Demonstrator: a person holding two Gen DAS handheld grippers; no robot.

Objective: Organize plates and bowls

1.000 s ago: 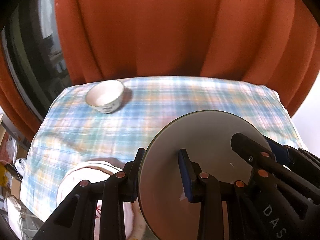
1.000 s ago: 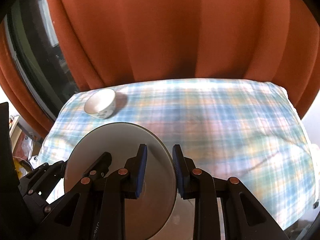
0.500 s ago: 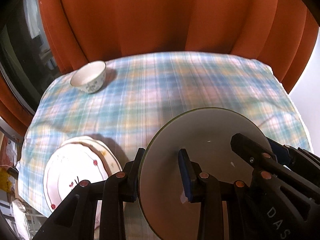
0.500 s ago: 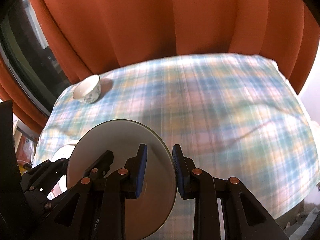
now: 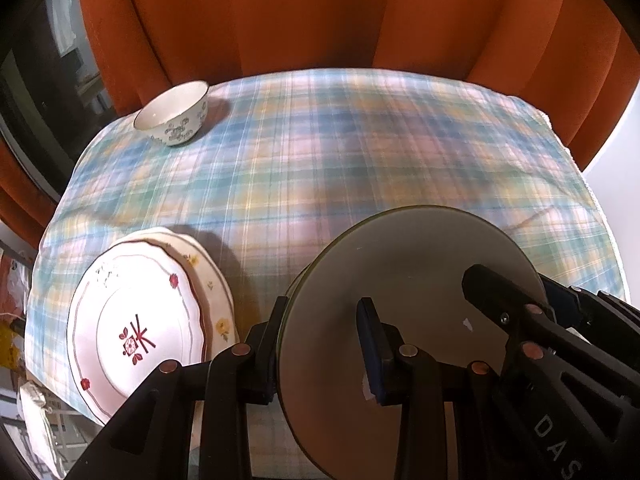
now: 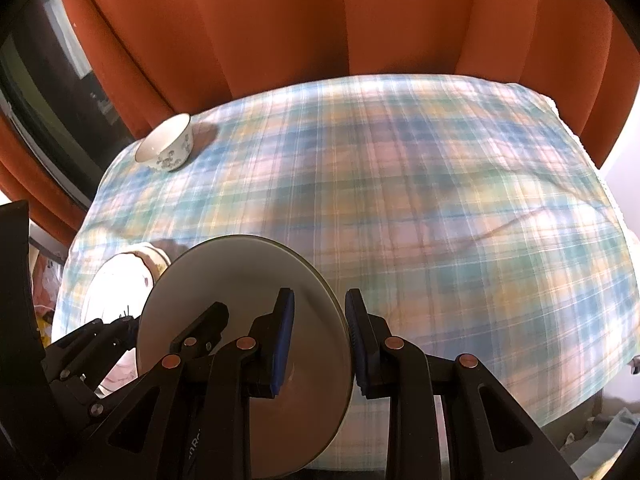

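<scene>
A plain grey plate (image 5: 404, 300) is held above the plaid tablecloth by both grippers. My left gripper (image 5: 324, 336) is shut on its left rim. My right gripper (image 6: 320, 328) is shut on its right rim; the plate also shows in the right wrist view (image 6: 240, 280). A stack of two white flowered plates (image 5: 132, 320) lies at the front left of the table, left of the held plate, partly visible in the right wrist view (image 6: 120, 276). A small white bowl with blue flowers (image 5: 174, 118) stands at the far left corner (image 6: 168, 148).
The table wears a blue, pink and yellow plaid cloth (image 5: 360, 152). Orange curtains (image 5: 320, 12) hang right behind it. A dark window (image 5: 36, 80) is at the left. Clutter lies on the floor beyond the table's left edge (image 5: 24, 400).
Both grippers with the grey plate have risen and tilted down, so more of the table shows. The flowered plate stack has come fully into view at the left.
</scene>
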